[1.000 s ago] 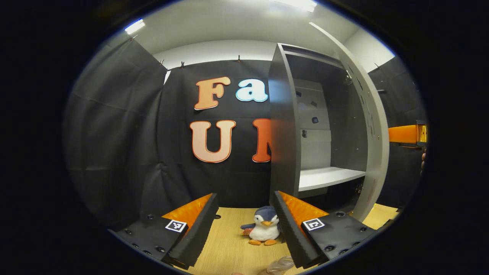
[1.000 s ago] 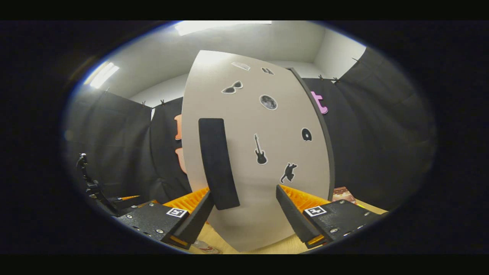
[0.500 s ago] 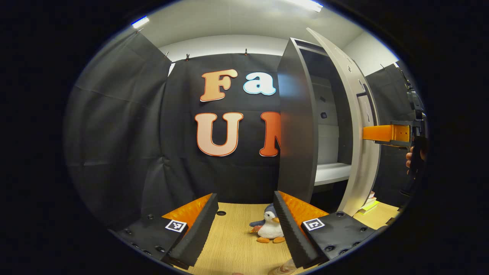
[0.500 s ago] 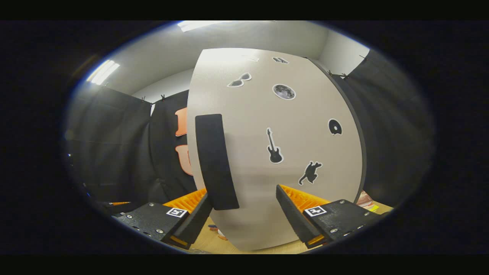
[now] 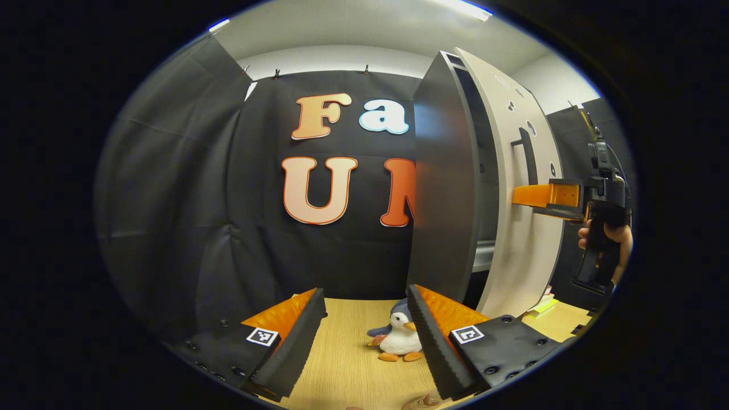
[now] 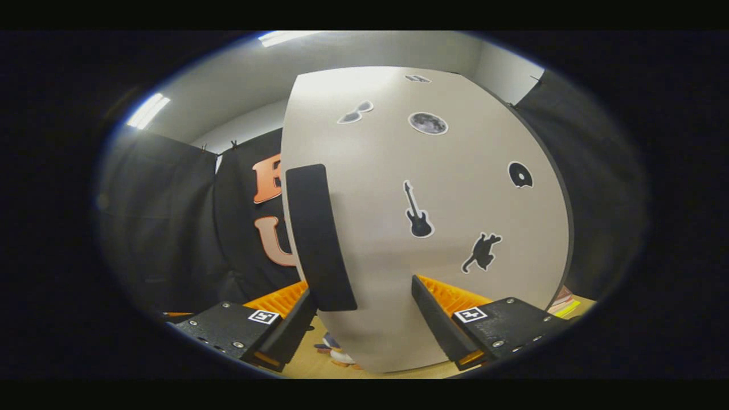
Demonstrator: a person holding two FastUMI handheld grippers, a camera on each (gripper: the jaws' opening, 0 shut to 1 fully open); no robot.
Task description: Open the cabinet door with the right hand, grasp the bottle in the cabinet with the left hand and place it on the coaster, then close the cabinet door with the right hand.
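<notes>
The grey cabinet [image 5: 441, 188] stands on the right of the left gripper view. Its pale door [image 5: 521, 239] is ajar, leaving a narrow gap through which a strip of white shelf [image 5: 483, 256] shows. My right gripper [image 5: 547, 196], held by a hand [image 5: 618, 233], has its fingers against the door's front near the black handle [image 5: 528, 156]. In the right gripper view the right gripper [image 6: 363, 287] is open, the stickered door [image 6: 433, 256] close before it and the handle [image 6: 319, 239] by its left finger. My left gripper [image 5: 364, 296] is open above the table with nothing between its fingers.
A penguin plush [image 5: 398, 339] sits on the wooden table [image 5: 342, 364] in front of the cabinet's left side. Books [image 5: 541, 304] lie on the table past the door's lower edge. A tan sliver [image 5: 424, 401] shows at the bottom edge; I cannot tell what it is.
The door has swung from wide open to nearly closed, with the right gripper moving along against its front. The cabinet's inside is mostly hidden now. Both grippers stay open.
</notes>
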